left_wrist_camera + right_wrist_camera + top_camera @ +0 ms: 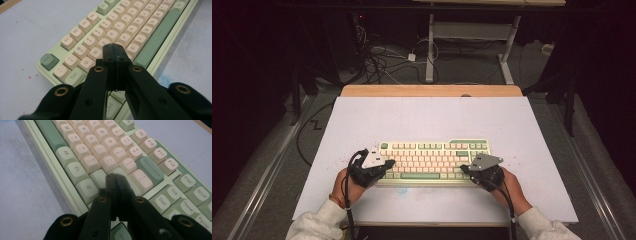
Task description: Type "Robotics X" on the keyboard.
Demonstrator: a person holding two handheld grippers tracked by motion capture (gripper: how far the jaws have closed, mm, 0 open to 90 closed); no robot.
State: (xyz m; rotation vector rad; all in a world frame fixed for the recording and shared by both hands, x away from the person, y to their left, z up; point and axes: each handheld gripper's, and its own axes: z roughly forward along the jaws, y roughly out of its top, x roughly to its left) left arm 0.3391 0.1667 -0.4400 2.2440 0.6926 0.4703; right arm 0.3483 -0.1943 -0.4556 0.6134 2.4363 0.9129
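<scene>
Long cream-and-green plastic keyboard [434,163] lay crosswise on pale worktop [422,120]; left gripper [388,163] over letter keys, right gripper [463,168] near Enter, both jaws clenched empty.

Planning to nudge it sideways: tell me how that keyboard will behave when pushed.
The keyboard looks like a rigid one-piece case, so it probably slides whole without flexing. Lying low and flat on the table, it is unlikely to tip. Its keycaps would likely depress before the case moves.
</scene>
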